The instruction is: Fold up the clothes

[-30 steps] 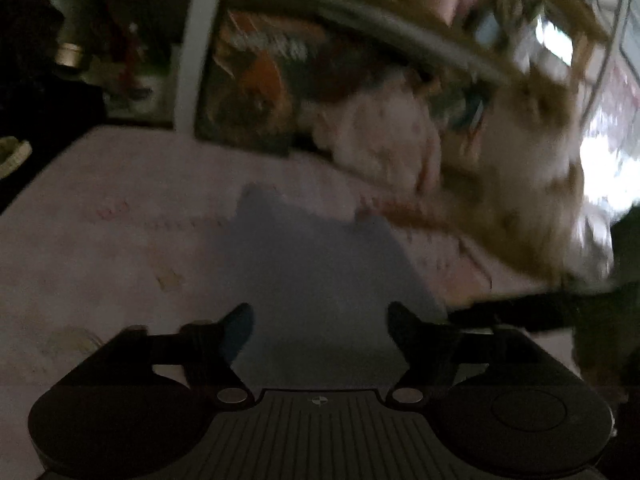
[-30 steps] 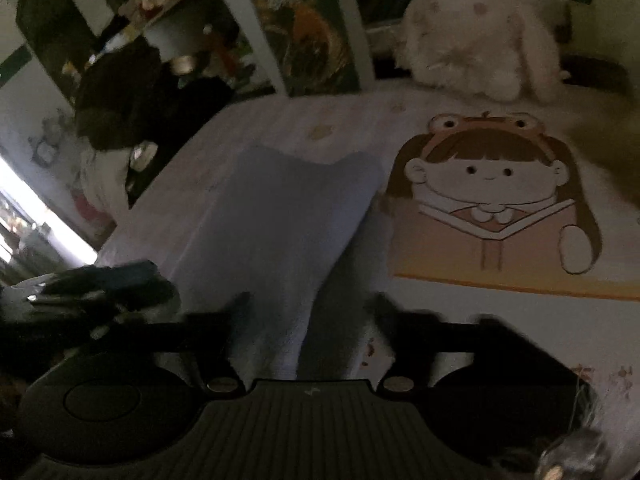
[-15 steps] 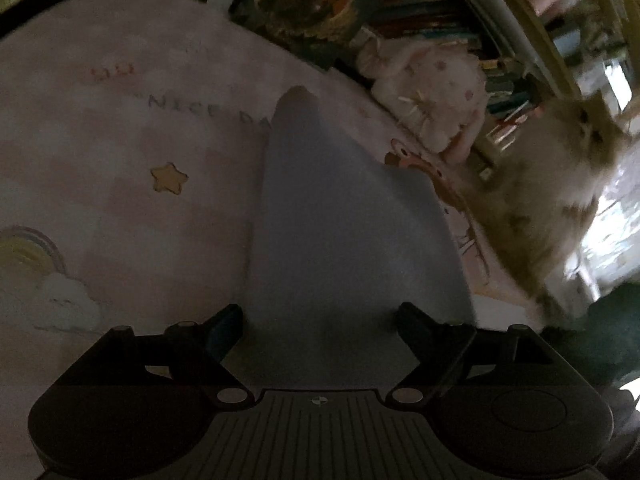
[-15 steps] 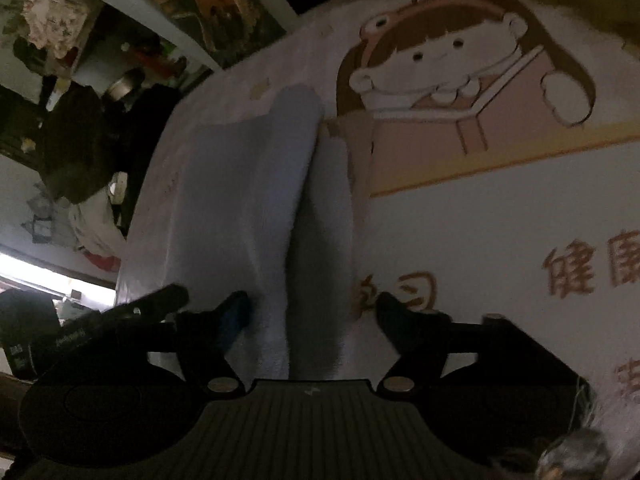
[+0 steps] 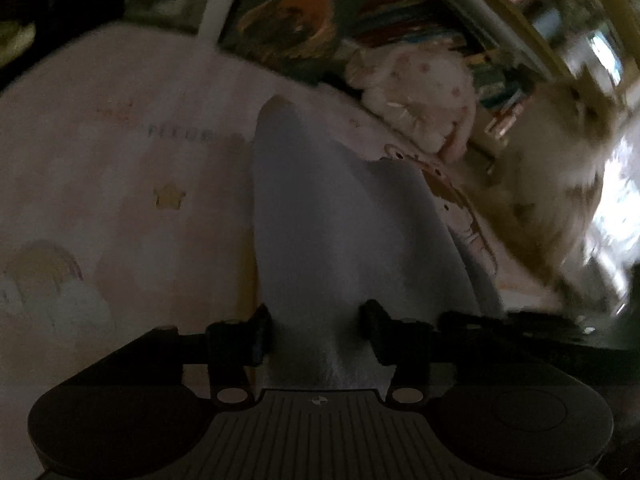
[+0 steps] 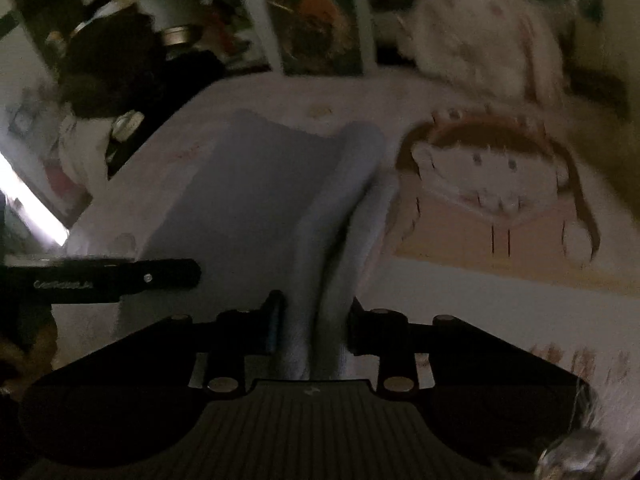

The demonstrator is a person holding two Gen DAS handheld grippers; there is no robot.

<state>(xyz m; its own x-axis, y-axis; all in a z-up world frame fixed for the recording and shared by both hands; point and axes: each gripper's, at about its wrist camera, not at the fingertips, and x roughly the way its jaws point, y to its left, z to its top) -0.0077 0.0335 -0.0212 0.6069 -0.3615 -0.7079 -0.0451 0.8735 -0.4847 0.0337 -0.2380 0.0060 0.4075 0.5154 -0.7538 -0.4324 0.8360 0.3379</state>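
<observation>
A pale blue-grey garment (image 5: 340, 216) lies on a pink printed bed cover (image 5: 100, 168), its near edge running up between my left gripper's (image 5: 316, 332) fingers, which are shut on it. In the right wrist view the same garment (image 6: 256, 200) has its right side rolled into a fold, and my right gripper (image 6: 314, 320) is shut on that folded edge. The left gripper's black finger (image 6: 120, 276) shows at the left of the right wrist view, beside the cloth.
A white plush rabbit (image 5: 420, 96) and a fluffy cat (image 5: 560, 168) sit at the far side of the bed. A cartoon girl print (image 6: 492, 184) lies right of the garment. Shelves with books (image 6: 320, 28) stand behind. The bed's left edge drops to dark clutter (image 6: 104, 68).
Both grippers have closed in on the garment's near edge, from wide open to gripping it. Both views are blurred by motion and have tilted up from the bed.
</observation>
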